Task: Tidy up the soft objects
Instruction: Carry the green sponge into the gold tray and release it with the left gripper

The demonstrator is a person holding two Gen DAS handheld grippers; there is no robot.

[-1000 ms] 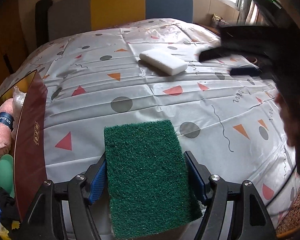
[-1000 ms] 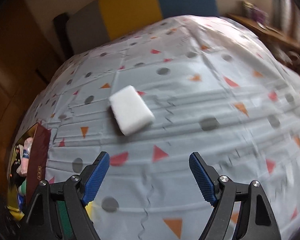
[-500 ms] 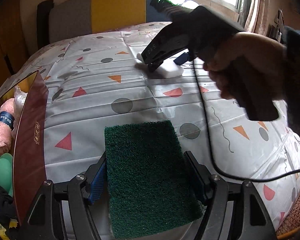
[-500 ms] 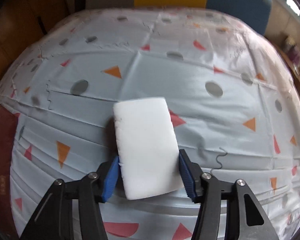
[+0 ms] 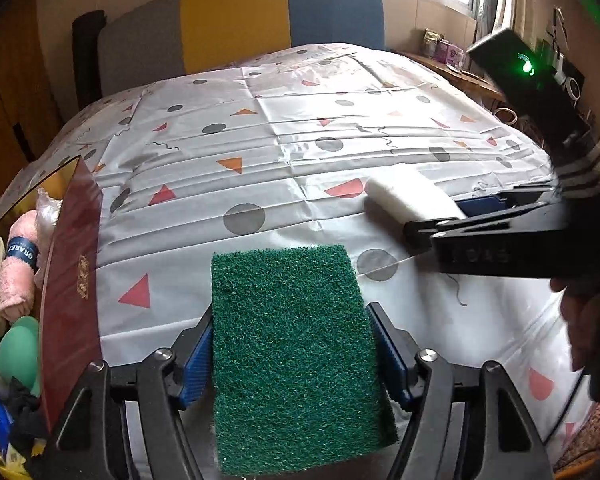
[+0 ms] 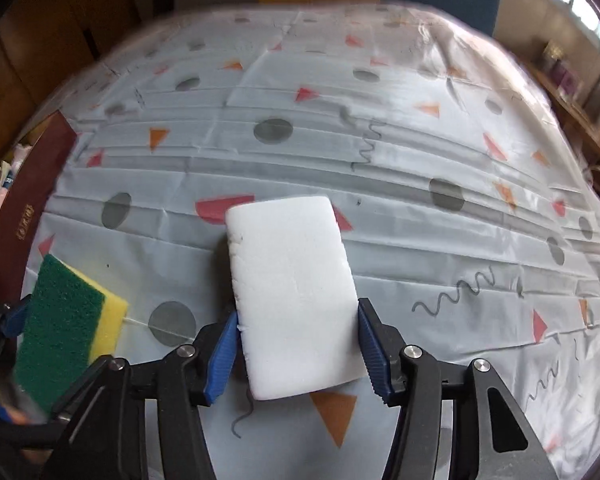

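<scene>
Your left gripper (image 5: 290, 354) holds the green scouring sponge (image 5: 296, 354) between its blue pads, at the bottom centre of the left wrist view; from the right wrist view you see its yellow foam layer at the lower left. Your right gripper (image 6: 298, 354) is clamped on the white foam block (image 6: 294, 296), both pads pressing on its long sides, in the lower middle of that frame. The block is over the patterned tablecloth (image 6: 380, 168). At the left edge of the left view stands a dark red box (image 5: 70, 300) with a pink rolled towel (image 5: 18, 268) inside.
</scene>
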